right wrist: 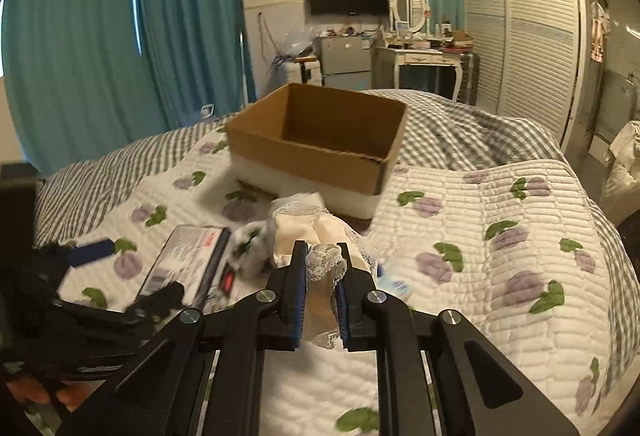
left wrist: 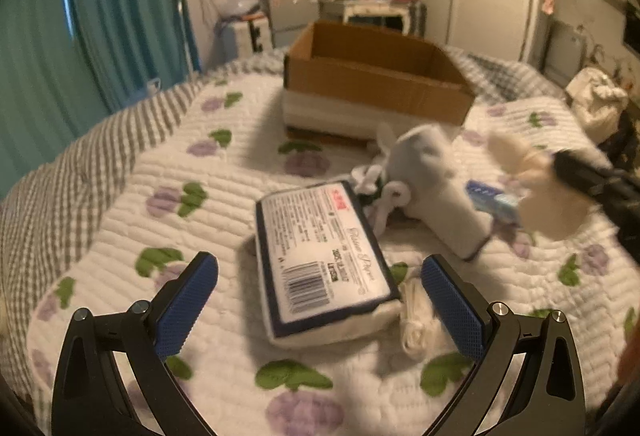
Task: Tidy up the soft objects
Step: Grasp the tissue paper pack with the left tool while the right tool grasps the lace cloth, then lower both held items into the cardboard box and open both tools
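My left gripper point(left wrist: 320, 300) is open above the bed, its blue pads either side of a tissue pack point(left wrist: 324, 260) with a barcode label. My right gripper point(right wrist: 322, 278) is shut on a cream lace cloth point(right wrist: 312, 232) and holds it above the quilt; it shows blurred in the left wrist view point(left wrist: 532, 172). A grey plush toy point(left wrist: 436, 184) lies right of the tissue pack. An open cardboard box point(right wrist: 320, 152) stands farther back on the bed and also shows in the left wrist view point(left wrist: 372, 76). The tissue pack shows in the right wrist view point(right wrist: 184, 260).
The quilt point(right wrist: 500, 236) has purple flowers. A small blue packet point(left wrist: 492, 196) lies by the plush toy. White cord point(left wrist: 416, 324) lies right of the tissue pack. Teal curtains point(right wrist: 100, 36), a dressing table point(right wrist: 424, 60) and a wardrobe point(right wrist: 524, 28) stand beyond the bed.
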`<control>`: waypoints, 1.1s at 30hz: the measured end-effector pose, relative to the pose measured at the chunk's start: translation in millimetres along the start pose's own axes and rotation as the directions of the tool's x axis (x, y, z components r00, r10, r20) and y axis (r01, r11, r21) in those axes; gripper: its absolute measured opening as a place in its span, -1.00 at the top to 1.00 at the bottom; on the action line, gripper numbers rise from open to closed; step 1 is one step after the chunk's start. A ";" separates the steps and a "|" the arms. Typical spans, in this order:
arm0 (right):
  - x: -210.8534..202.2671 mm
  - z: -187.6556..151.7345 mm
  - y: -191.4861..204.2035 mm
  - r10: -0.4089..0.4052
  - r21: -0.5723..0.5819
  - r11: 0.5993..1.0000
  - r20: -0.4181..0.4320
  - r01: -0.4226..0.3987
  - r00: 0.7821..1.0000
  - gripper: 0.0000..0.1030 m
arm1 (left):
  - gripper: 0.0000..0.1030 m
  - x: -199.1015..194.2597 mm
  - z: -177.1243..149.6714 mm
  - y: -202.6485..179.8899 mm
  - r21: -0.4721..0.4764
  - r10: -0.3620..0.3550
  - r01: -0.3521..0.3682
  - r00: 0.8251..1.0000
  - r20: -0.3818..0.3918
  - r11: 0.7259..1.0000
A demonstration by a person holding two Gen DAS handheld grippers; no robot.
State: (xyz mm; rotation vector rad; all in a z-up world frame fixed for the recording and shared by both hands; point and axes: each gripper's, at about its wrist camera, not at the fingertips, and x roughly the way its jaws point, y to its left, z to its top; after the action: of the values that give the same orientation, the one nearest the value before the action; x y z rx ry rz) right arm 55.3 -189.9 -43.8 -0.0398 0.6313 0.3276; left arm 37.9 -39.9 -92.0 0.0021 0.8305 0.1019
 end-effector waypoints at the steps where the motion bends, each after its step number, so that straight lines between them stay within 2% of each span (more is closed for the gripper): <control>1: 1.7 0.0 -3.5 -0.001 0.005 1.000 0.001 0.001 1.000 0.76 | -1.00 7.5 1.6 -1.4 -0.007 0.012 -0.012 1.000 -0.018 1.000; 6: 18.8 -6.0 -12.3 0.003 -0.005 1.000 -0.020 -0.003 1.000 0.76 | -0.96 44.5 2.0 -5.5 -0.028 0.033 -0.036 0.994 -0.105 0.999; 7: 21.0 -7.6 -12.9 0.002 -0.010 1.000 -0.020 -0.002 1.000 0.76 | -0.76 47.8 0.6 -5.8 -0.028 0.041 -0.044 0.993 -0.112 0.999; 8: 23.5 -9.8 -14.0 -0.002 -0.016 1.000 -0.022 0.001 1.000 0.76 | -0.69 50.9 -0.6 -5.0 -0.032 0.036 -0.040 0.991 -0.128 0.999; 14: 21.7 -13.8 -20.7 0.018 0.008 1.000 -0.025 -0.017 1.000 0.76 | -0.45 36.9 -3.5 -2.4 -0.038 -0.016 0.012 0.994 -0.107 0.999; 17: 13.2 -11.8 -22.0 0.021 0.016 1.000 -0.010 -0.021 1.000 0.76 | -0.43 16.6 -0.4 1.6 -0.041 -0.030 0.027 0.997 -0.067 0.999; 23: -12.3 7.4 -21.4 0.037 0.015 0.999 0.041 -0.038 0.998 0.76 | -0.43 -37.2 25.7 10.2 -0.033 -0.064 0.067 0.995 0.070 0.997; 27: -31.1 41.0 -19.6 0.048 -0.018 0.999 0.095 -0.047 0.994 0.76 | -0.43 -67.9 60.1 7.9 0.014 -0.077 0.076 0.983 0.169 0.997; 29: -37.7 64.1 -19.8 0.063 -0.033 0.998 0.128 -0.059 0.990 0.76 | -0.43 -78.0 83.3 8.4 0.025 -0.107 0.104 0.971 0.213 0.994; 33: -40.2 111.0 -18.9 0.076 -0.072 0.995 0.184 -0.064 0.980 0.76 | -0.43 -82.4 130.3 6.7 0.041 -0.133 0.127 0.953 0.272 0.991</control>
State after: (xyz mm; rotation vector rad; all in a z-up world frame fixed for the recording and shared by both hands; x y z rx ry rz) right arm 94.3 -204.3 68.2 -0.0499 0.4363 0.4151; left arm 78.1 -35.8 56.9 -0.0164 0.5525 -0.0327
